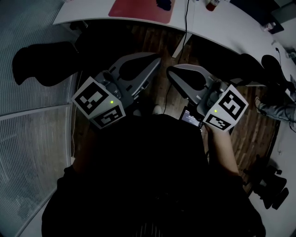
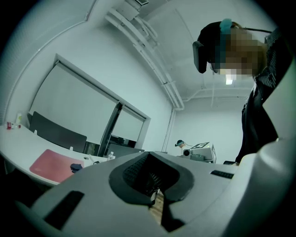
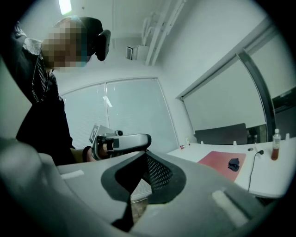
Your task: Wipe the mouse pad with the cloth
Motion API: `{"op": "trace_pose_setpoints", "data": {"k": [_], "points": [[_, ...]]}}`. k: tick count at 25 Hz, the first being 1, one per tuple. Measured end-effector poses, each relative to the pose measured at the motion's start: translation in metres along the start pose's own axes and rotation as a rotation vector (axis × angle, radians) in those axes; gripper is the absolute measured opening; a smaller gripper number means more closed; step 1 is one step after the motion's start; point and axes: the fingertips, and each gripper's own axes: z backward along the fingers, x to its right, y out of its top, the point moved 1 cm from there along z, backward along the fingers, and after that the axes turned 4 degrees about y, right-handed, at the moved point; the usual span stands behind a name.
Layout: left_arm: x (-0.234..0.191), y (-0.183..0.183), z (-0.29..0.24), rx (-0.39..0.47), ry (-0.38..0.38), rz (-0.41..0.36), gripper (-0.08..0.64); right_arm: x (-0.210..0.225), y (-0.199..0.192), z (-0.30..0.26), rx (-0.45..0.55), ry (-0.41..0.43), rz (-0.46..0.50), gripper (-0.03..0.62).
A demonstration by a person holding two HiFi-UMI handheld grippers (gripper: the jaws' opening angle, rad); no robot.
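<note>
Chair [image 1: 40,64]: black, at the far left, just off the end of the white desk [image 1: 231,32].
Left gripper [image 1: 155,56]: held level in front of the person's dark top – jaws together at the tips, nothing between them, well short of the desk.
Mouse pad [image 1: 138,9]: red, lying flat on the desk at the top edge of the head view, with neither gripper touching it.
Cloth [image 1: 165,3]: dark blue, bunched up, resting on the right-hand end of the mouse pad.
Right gripper [image 1: 172,69]: level beside the left one, tips near each other – jaws closed and empty, the person's bare forearm behind it.
Cable [image 1: 186,18]: black, running across the desk and over its near edge, just right of the mouse pad.
Bottle [image 1: 212,4]: small, standing on the desk to the right of the cable.
</note>
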Motion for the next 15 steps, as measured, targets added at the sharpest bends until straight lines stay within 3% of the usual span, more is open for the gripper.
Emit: {"op": "trace_pose_setpoints", "data": {"k": [8, 15], "points": [[0.003, -0.012, -0.03, -0.055, -0.018, -0.022, 0.006, 0.024, -0.008, 0.019, 0.013, 0.032, 0.0, 0.003], [-0.005, -0.02, -0.045, -0.054, -0.012, 0.025, 0.007, 0.042, -0.02, 0.036, 0.022, 0.01, -0.04, 0.003]]}}
